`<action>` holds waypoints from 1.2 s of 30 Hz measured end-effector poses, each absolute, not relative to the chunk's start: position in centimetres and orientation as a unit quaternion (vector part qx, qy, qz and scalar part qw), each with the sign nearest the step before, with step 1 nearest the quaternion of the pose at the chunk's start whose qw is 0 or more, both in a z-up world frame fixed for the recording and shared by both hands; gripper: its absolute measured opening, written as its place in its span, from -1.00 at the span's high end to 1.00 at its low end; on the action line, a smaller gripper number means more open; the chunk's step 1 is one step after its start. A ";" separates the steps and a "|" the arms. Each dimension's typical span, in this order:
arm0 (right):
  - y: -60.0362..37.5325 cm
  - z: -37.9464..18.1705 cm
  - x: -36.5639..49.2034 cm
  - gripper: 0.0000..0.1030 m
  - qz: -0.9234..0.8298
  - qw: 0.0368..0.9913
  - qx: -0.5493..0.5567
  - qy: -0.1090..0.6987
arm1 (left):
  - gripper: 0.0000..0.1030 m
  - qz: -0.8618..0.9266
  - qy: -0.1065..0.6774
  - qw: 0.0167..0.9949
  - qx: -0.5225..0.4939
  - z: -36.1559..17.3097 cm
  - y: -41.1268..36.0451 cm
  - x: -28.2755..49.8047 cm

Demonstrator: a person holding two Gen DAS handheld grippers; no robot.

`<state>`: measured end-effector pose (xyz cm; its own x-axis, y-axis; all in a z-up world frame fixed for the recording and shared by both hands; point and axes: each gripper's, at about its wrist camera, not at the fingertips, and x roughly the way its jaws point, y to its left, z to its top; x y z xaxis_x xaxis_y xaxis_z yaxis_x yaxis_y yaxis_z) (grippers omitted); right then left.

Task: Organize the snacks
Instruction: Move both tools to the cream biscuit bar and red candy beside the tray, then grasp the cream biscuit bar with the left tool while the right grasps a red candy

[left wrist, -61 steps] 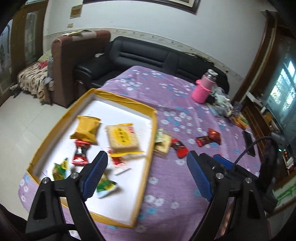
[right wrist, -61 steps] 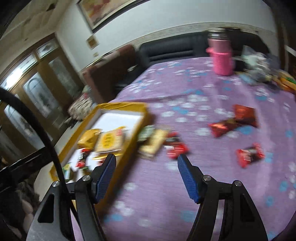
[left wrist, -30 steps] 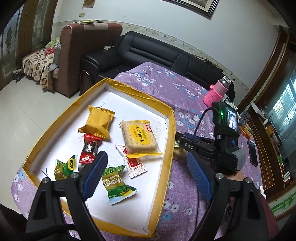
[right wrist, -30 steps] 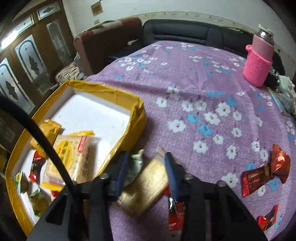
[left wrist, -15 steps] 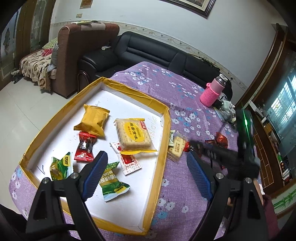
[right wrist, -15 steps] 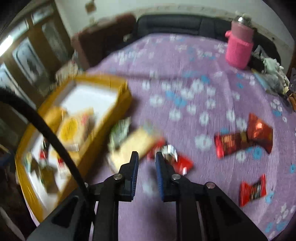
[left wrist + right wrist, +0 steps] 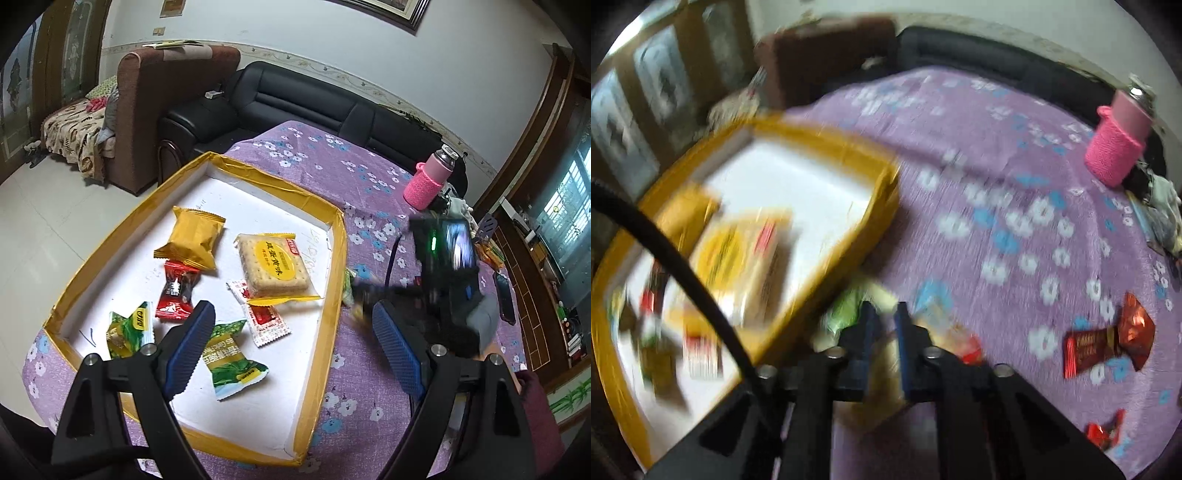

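A yellow-rimmed white tray (image 7: pixel 334 258) holds a cracker pack (image 7: pixel 273 266), a yellow pouch (image 7: pixel 194 238), red candies (image 7: pixel 175 291) and green packets (image 7: pixel 229 360). My left gripper (image 7: pixel 291 343) is open and empty above the tray's near right part. My right gripper (image 7: pixel 884 321) has its fingers nearly together over the snacks beside the tray (image 7: pixel 882 206): a green packet (image 7: pixel 844 312) and a pale cracker pack (image 7: pixel 886 384). The view is blurred, so I cannot tell whether anything is pinched. The right gripper (image 7: pixel 364 293) also shows blurred in the left wrist view.
Red candies (image 7: pixel 1108 341) lie on the purple flowered cloth to the right, another (image 7: pixel 1106 430) near the edge. A pink-sleeved bottle (image 7: pixel 428 181) stands at the far right. A black sofa (image 7: pixel 314 103) and a brown armchair (image 7: pixel 162 110) stand behind the table.
My right gripper closed from wide open to nearly shut and moved down onto the snacks beside the tray. My left gripper stayed open and hovers over the tray.
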<state>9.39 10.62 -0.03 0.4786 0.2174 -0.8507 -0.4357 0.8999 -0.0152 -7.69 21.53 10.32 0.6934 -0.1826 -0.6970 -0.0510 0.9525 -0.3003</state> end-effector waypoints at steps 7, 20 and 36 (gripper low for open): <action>6.5 0.5 3.3 0.88 0.243 0.822 -0.103 0.505 | -0.69 -0.050 0.389 0.910 -0.135 10.4 20.7 -8.1; -0.8 0.9 2.7 0.07 0.162 0.887 -0.053 0.429 | -0.13 -0.119 0.430 0.895 -0.021 8.7 12.6 -8.4; -4.9 -0.7 0.4 0.94 0.156 0.887 0.008 0.434 | -0.08 -0.118 0.482 0.866 0.062 4.5 5.5 -4.6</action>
